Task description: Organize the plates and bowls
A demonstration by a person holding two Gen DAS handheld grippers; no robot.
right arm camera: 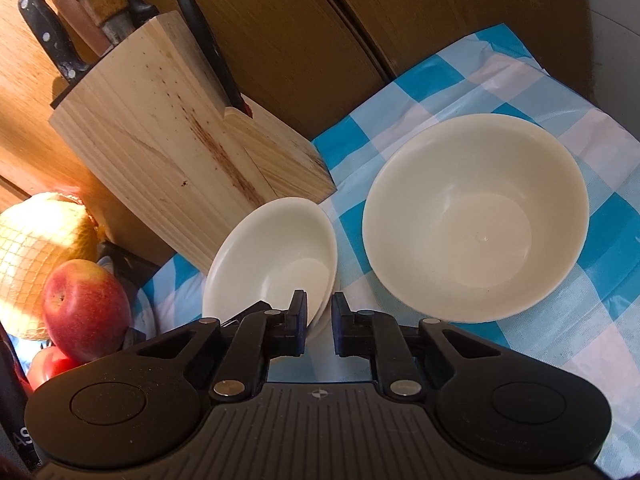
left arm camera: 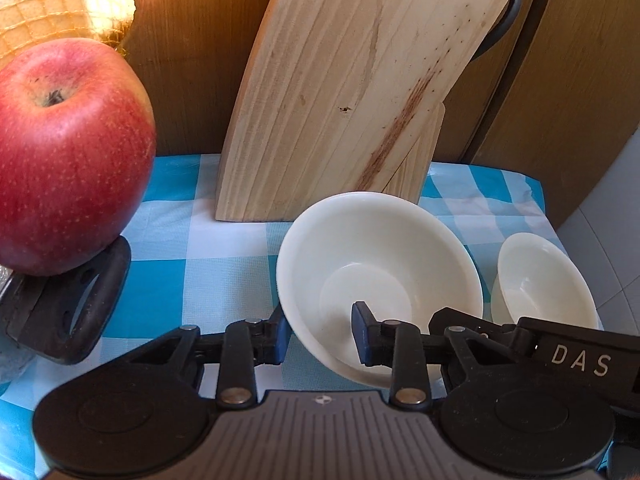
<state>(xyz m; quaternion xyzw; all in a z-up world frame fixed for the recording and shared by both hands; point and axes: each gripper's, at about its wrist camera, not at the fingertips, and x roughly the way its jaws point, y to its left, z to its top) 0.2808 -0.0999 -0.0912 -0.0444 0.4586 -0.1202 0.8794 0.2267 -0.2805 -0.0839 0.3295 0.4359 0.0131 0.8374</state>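
In the left wrist view a cream bowl stands tilted on the blue checked cloth, and my left gripper straddles its near rim with one finger outside and one inside, jaws apart. A second cream bowl sits to its right, with my right gripper's body in front of it. In the right wrist view my right gripper has its narrow jaws around the near rim of the tilted bowl. The other bowl stands upright to the right.
A wooden knife block with several knives stands right behind the bowls against wooden cupboard doors. A red apple and a netted melon sit at the left. The cloth's edge drops off at the right.
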